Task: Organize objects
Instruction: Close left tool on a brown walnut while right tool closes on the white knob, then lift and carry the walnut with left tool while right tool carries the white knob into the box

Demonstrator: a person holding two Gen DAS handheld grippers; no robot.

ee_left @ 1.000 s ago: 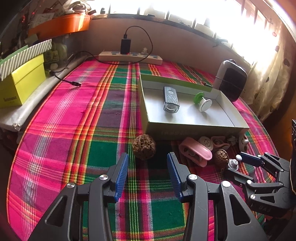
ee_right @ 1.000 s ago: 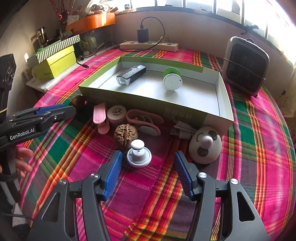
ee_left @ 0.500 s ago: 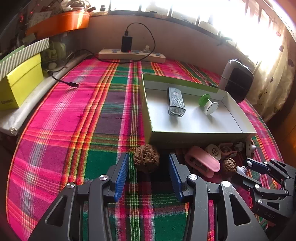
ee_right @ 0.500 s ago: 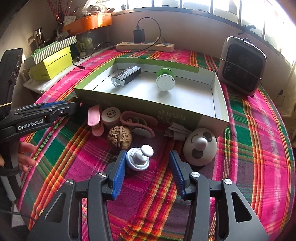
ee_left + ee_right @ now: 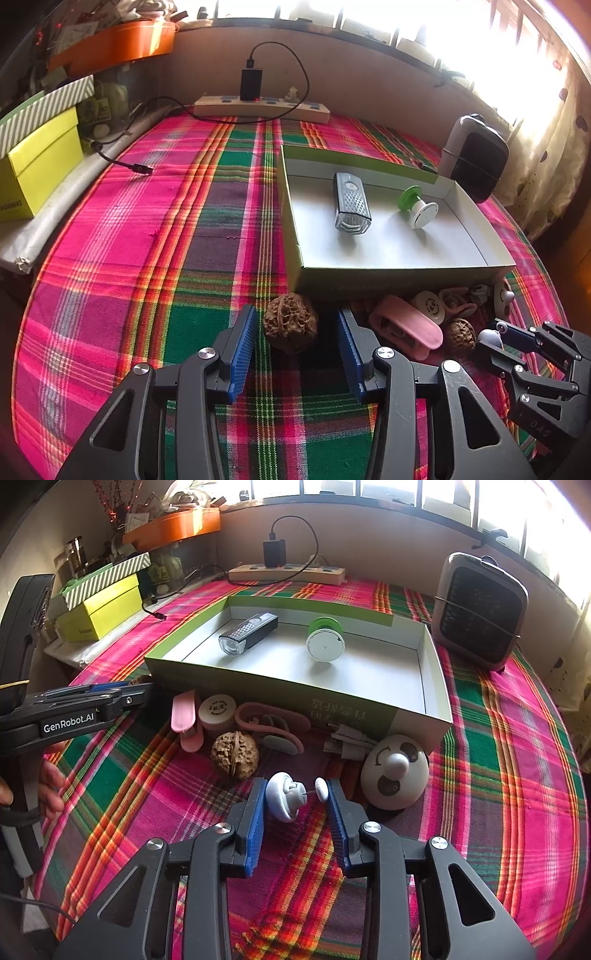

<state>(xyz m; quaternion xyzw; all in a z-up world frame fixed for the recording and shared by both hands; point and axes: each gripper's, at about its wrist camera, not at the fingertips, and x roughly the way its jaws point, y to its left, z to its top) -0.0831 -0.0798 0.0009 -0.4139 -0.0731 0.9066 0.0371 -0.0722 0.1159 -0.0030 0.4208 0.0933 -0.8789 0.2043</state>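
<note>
I saw pink-green plaid cloth (image 5: pixel 184 221), green-edged grey tray (image 5: pixel 295 690), brown walnut (image 5: pixel 291 323), blue pads (image 5: pixel 255 823), yellow box (image 5: pixel 40 166).

Open plaid cloth (image 5: pixel 147 258) is left free beside the box (image 5: pixel 369 284). Its front wall is crowded by a walnut (image 5: pixel 234 755), pink clip (image 5: pixel 183 714) and egg-shaped toy (image 5: pixel 395 771).

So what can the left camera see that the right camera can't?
Only the left view shows the left gripper from behind, jaws apart around a walnut. Only the right view shows a hand and the panda egg's whole face. Both show the box, the flashlight and the right gripper closing on the white knob.
</note>
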